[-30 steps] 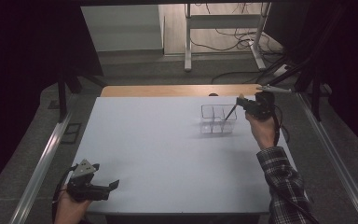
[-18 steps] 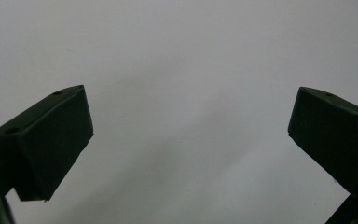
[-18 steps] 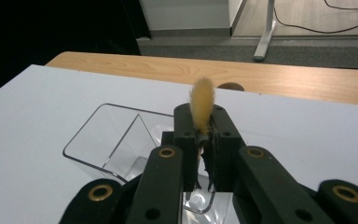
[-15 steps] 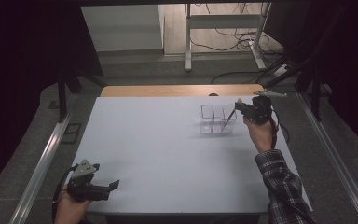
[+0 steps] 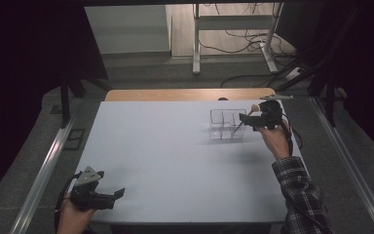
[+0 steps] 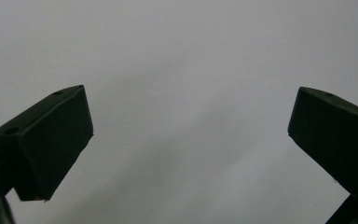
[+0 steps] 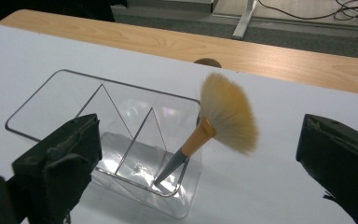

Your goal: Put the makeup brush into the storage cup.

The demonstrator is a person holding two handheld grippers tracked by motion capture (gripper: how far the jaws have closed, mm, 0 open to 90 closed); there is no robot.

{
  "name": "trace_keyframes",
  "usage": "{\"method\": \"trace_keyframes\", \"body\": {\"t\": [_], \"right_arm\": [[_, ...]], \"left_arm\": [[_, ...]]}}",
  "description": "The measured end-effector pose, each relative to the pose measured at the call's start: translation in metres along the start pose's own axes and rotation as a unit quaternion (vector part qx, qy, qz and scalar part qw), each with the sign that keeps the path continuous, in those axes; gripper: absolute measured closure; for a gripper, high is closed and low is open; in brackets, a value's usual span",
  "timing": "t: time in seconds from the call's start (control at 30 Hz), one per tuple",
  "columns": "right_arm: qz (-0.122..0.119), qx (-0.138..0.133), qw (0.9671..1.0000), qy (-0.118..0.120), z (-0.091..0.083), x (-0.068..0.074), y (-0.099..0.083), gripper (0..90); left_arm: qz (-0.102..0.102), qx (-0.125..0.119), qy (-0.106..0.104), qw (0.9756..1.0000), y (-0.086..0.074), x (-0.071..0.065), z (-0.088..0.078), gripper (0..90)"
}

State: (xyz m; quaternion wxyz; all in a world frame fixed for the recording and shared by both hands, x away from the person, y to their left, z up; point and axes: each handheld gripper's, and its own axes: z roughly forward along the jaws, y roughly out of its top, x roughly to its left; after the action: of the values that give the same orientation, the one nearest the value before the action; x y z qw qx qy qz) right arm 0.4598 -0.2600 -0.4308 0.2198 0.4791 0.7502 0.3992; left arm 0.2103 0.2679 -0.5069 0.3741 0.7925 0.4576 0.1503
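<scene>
Near the table's [image 5: 175,161] far right edge, right gripper [image 5: 253,118] jaws just sprang apart, brush [image 7: 214,128] leaning free in organizer [image 7: 116,140]; left gripper [image 5: 108,197] jaws apart too.

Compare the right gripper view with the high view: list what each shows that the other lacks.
Right gripper view alone: the brush's fanned tan bristles, orange ferrule and the dividers inside the clear organizer, close up. High view alone: the left hand-held gripper open at the table's near corner, and a plaid sleeve. Both: the brush standing in the organizer's end compartment, before the open right hand-held gripper.
</scene>
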Motion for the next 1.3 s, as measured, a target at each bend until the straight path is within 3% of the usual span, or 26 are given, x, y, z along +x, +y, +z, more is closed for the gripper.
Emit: {"method": "trace_keyframes", "body": {"t": [0.13,0.9,1.3], "right_arm": [[0.006,-0.004,0.9999,0.007,-0.002,0.000,0.000,0.0],[-0.019,0.003,0.9996,0.018,-0.017,0.009,-0.004,0.3],[-0.015,0.005,0.9996,0.024,-0.023,0.009,-0.014,0.3]], "left_arm": [[0.000,0.000,0.000,1.0000,0.000,0.000,0.000,0.3],[-0.001,-0.002,-0.001,1.0000,0.000,0.000,0.000,0.3],[-0.001,-0.002,-0.001,1.0000,0.000,0.000,0.000,0.3]]}}
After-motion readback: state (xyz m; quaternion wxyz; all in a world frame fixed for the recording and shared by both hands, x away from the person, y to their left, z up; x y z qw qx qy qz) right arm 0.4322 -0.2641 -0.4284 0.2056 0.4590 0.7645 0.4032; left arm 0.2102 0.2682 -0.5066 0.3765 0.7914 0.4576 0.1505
